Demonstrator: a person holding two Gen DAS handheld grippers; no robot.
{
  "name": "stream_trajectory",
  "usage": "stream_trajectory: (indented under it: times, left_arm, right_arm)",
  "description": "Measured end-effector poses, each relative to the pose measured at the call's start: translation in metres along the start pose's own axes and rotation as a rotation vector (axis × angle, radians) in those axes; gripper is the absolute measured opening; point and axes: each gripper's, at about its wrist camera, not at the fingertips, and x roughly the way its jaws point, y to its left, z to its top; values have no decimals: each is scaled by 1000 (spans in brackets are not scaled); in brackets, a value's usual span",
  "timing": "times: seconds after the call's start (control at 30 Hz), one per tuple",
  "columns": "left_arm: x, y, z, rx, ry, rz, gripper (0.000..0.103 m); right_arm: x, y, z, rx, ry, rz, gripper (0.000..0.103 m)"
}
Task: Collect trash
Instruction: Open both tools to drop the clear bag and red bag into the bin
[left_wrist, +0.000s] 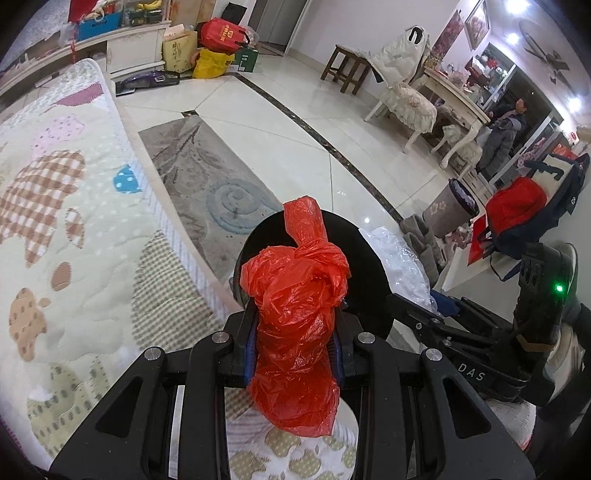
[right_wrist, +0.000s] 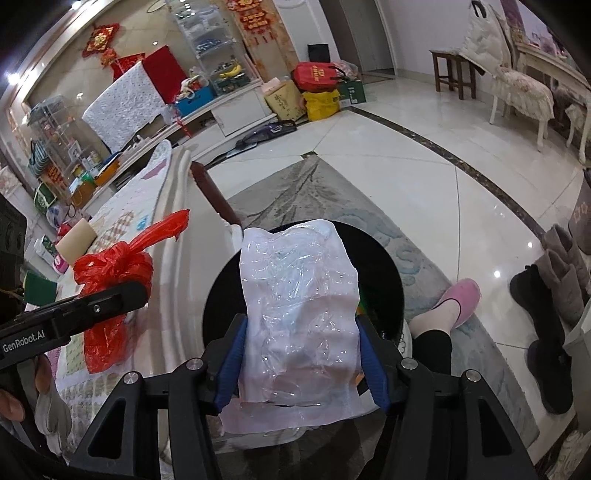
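My left gripper (left_wrist: 295, 343) is shut on a knotted red plastic bag (left_wrist: 295, 314), held above the edge of a patterned quilt and just short of a round black bin (left_wrist: 369, 266). My right gripper (right_wrist: 301, 354) is shut on a crumpled clear plastic wrapper (right_wrist: 299, 314) and holds it over the black bin's (right_wrist: 384, 273) opening. In the right wrist view the red bag (right_wrist: 114, 273) and the left gripper's arm (right_wrist: 74, 314) show at the left. In the left wrist view the clear wrapper (left_wrist: 399, 262) and the right gripper (left_wrist: 443, 306) show at the right.
The quilt (left_wrist: 55, 221) covers a surface at the left. A grey rug (left_wrist: 207, 184) lies on the white tiled floor. A pink slipper on a foot (right_wrist: 458, 299) and boots (right_wrist: 561, 280) stand right of the bin. A second patterned bin (left_wrist: 450, 210), bags and chairs stand farther off.
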Motion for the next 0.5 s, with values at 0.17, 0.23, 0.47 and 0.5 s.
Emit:
stream_trajectory:
  times: [0.17,0.23,0.47,0.5]
  left_arm:
    - [4,1,3,-7,-4,-17,29]
    - [6,3,4,-19,-1,-40,38]
    - [3,12,4,-41,-1,-61,59]
    - [2,13,4,-40,-1,-59,59]
  right_arm:
    - [6,-7,1,24,2,-12,66]
    - [8,-8,2,39,1,-17,69]
    - [9,-11,4,66,11,-9,74]
    - [10,-10,4,66,13,-9,74]
